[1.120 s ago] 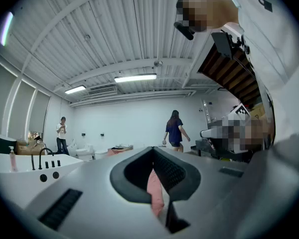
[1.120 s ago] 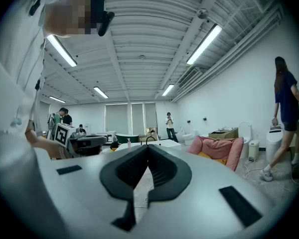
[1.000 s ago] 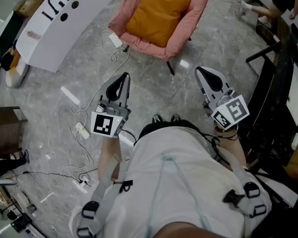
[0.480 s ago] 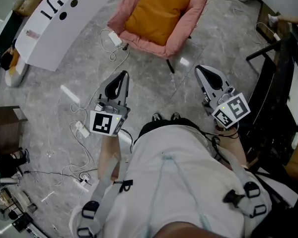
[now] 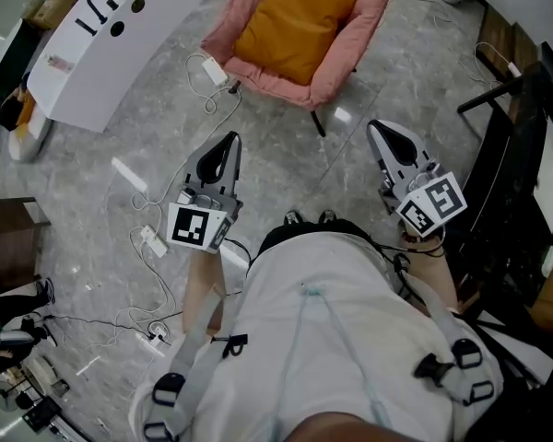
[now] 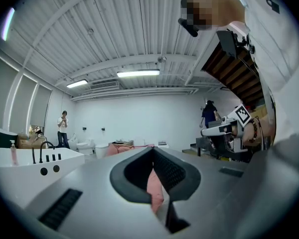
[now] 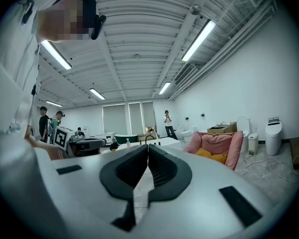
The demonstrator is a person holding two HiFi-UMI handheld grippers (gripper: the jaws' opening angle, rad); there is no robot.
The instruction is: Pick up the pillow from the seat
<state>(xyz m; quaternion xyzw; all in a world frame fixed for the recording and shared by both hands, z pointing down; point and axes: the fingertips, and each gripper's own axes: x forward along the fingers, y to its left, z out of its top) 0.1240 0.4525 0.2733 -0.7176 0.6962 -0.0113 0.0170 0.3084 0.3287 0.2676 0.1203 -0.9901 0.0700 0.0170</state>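
Head view: pillow (image 5: 295, 21) lay on the pink chair (image 5: 355, 53), well ahead of left gripper (image 5: 230, 142) and right gripper (image 5: 376, 129).
Left gripper view: fingers (image 6: 172, 171) were pressed together, empty.
Right gripper view: fingers (image 7: 164, 172) were pressed together, empty; pillow sat in chair, off right.

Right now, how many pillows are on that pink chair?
1. The orange pillow lies on the seat of the pink chair. The head view crops the chair's top, so another may be hidden there.
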